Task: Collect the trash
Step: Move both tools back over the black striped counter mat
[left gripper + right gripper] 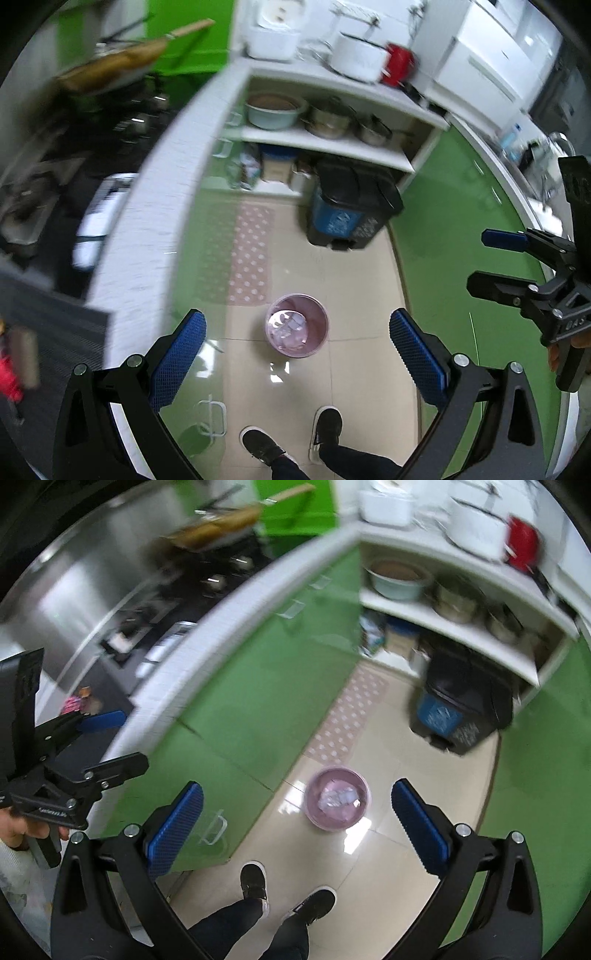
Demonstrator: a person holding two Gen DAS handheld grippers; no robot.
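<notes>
Both claws spread wide, holding nothing. Pink bin (297, 326) with crumpled trash sits on the floor below and ahead of the left claw (297, 350), between its fingers; right claw (297, 823) likewise. I'd descend straight, approach slowly, pinch the rim.

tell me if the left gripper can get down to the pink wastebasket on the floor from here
Probably yes. The left gripper is open and held above the pink wastebasket, which stands alone on bare floor tile. Nothing lies between them; the person's shoes are nearer, off the path.
</notes>
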